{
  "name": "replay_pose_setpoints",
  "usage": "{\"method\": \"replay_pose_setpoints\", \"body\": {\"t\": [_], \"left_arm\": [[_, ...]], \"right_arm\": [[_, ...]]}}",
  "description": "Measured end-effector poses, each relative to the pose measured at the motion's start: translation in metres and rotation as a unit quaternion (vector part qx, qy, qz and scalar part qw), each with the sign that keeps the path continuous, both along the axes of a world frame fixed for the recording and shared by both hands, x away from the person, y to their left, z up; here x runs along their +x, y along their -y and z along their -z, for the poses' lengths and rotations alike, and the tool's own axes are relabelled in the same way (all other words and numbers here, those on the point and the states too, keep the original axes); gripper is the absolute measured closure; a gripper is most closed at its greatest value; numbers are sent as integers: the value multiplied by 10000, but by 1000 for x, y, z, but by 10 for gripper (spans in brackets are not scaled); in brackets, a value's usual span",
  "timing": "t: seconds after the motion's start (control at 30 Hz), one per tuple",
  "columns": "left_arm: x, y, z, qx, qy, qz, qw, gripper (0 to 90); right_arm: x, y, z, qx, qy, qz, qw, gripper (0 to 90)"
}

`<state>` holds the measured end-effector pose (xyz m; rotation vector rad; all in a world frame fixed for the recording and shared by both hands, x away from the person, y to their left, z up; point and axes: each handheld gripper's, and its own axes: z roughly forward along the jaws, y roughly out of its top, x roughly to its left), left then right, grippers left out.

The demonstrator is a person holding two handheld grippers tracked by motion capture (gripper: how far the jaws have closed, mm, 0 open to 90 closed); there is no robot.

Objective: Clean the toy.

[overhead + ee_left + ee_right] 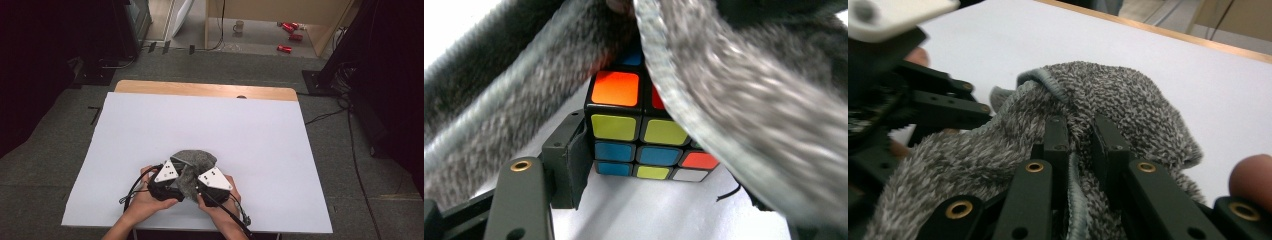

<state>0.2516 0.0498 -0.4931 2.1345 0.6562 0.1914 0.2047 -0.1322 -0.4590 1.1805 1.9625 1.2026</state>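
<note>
High view: the wide white-topped counter (150,130) carries a grey fuzzy knitted sock (196,161) near its front edge, bunched between both hands. The right claw (1082,131) has its black jaws pressed together on a fold of the sock's ribbed cuff. In the left gripper view, a multicoloured plastic puzzle cube (644,132) sits on the counter under the sock's stretched opening, and the left claw (172,184) pinches it, one black jaw against the cube's side.
</note>
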Motion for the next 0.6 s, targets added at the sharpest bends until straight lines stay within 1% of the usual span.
{"method": "replay_pose_setpoints", "body": {"t": [0.07,0.1,0.13,0.17,0.23,0.27,0.3,0.33,0.37,0.4,0.43,0.47,0.5,0.53,0.57,0.6], "left_arm": [[0,0,0,-7,-10,1,10000,327],[0,0,0,-15,-19,-2,10000,328],[0,0,0,-28,-31,-5,10000,328],[1,-2,-1,-63,-44,-2,10000,331],[1,-3,-1,-92,-54,-1,9999,337],[1,-3,-1,-92,-54,-1,9999,338],[1,-4,-1,-82,-51,11,10000,339],[1,-4,-1,-82,-51,11,10000,340],[1,-5,-1,-67,-40,32,10000,340],[1,-5,-1,-67,-40,32,10000,340],[2,-6,-1,-74,-39,27,10000,341],[2,-6,-1,-74,-39,27,10000,341],[2,-7,-1,-77,-37,26,10000,341],[2,-7,-1,-77,-37,26,10000,341],[3,-9,-1,-77,-39,1,10000,341],[3,-9,-1,-77,-39,1,10000,341]], "right_arm": [[1,2,0,7,-14,53,10000,804],[4,9,0,58,-71,182,9998,805],[4,9,0,58,-71,182,9998,805],[7,18,-1,128,-101,307,9994,805],[9,29,-2,188,-107,443,9988,805],[9,29,-2,188,-107,443,9988,805],[12,41,-4,177,-20,609,9980,805],[12,41,-4,177,-20,609,9980,805],[14,56,-6,205,14,802,9966,805],[14,56,-6,205,14,802,9966,805],[16,70,-7,219,57,1012,9946,805],[16,70,-7,219,57,1012,9946,805],[19,83,-7,221,65,1168,9929,804],[19,83,-7,221,65,1168,9929,804],[21,93,-5,126,89,1316,9912,803],[21,93,-5,126,89,1316,9912,803]]}}
